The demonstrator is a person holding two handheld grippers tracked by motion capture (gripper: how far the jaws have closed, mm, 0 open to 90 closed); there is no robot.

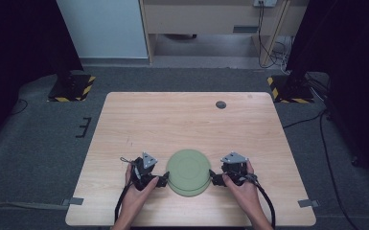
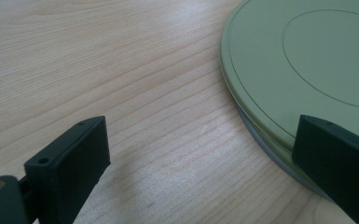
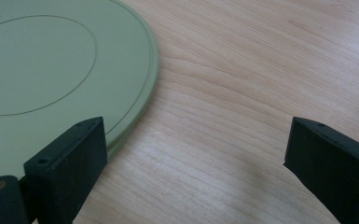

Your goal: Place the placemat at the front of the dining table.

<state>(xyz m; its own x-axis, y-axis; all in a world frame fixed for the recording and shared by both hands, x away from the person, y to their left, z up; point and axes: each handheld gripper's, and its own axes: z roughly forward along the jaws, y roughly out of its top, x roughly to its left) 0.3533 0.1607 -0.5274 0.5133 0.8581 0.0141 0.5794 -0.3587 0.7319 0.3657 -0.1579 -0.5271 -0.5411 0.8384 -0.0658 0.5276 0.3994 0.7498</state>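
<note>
Left tongs (image 1: 163, 180) spread at green plate's (image 1: 189, 168) left rim, right tongs (image 1: 214, 179) spread at its right rim, plate on wooden surface (image 1: 182, 120).

My pale wooden table (image 1: 187, 120) carries little — a round sage-green plate (image 1: 189, 171) near my edge, a small dark grommet (image 1: 221, 104) far off.

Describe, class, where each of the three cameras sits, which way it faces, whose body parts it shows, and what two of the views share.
High view: above the person's side, facing forward and down on the table; shows forearms, the left gripper and right gripper flanking the green disc.
Left gripper view: rides the left gripper, low over the table; open jaws, disc on the right.
Right gripper view: rides the right gripper; open jaws, disc on the left.
Shared: both gripper views show the disc's edge.
</note>
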